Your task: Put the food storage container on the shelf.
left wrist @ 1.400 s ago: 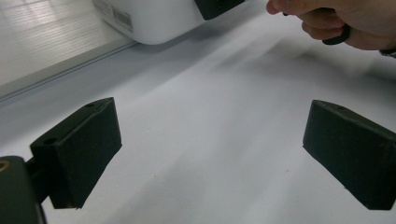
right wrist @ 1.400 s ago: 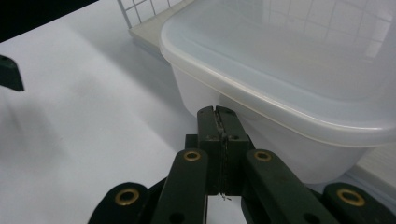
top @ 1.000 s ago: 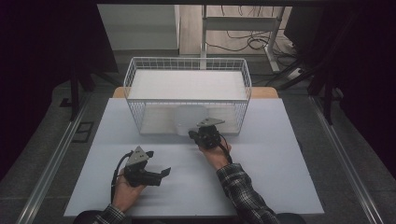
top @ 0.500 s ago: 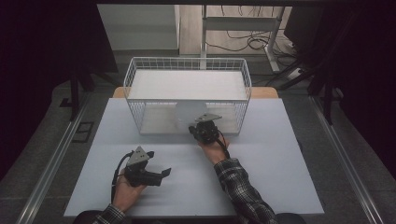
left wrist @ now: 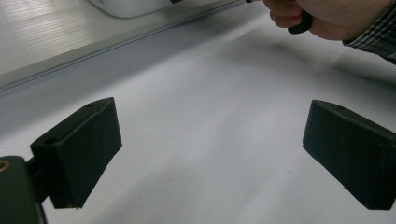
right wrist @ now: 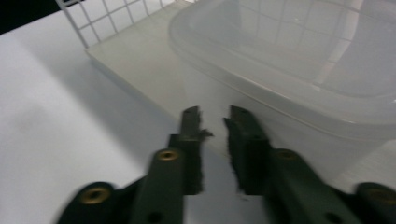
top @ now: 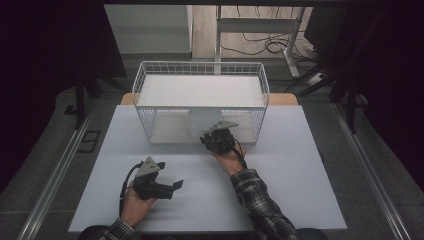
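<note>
High view: a white table (top: 300,165) is seen with a white wire basket (top: 200,75) standing at its far side. A translucent plastic container (top: 202,122) is seen at the basket's near wall, leaning or standing on edge; whether it sits inside or just at the open front cannot be told. The right gripper (top: 216,139) is held at the near edge of the basket, directly before the container, with the right hand (top: 231,159) and a plaid sleeve (top: 255,200) behind it. The left gripper (top: 170,186) is held low over the near left part of the table, well apart from the basket, in the left hand (top: 134,206). Dark floor, cables (top: 260,45) and a stand frame (top: 260,25) are noted beyond the table.

Left gripper view: the jaws are seen spread wide, with bare table between them and nothing held. The other hand (left wrist: 327,16) is seen at the top edge, and a pale rounded rim of the container (left wrist: 126,7) at the upper left.

Right gripper view: the jaws are seen a narrow gap apart, gripping nothing. The container (right wrist: 299,60) lies just ahead of the tips, with the basket's grid (right wrist: 107,16) and its pale floor panel (right wrist: 140,65) beside it. Contact between jaws and container cannot be confirmed.
</note>
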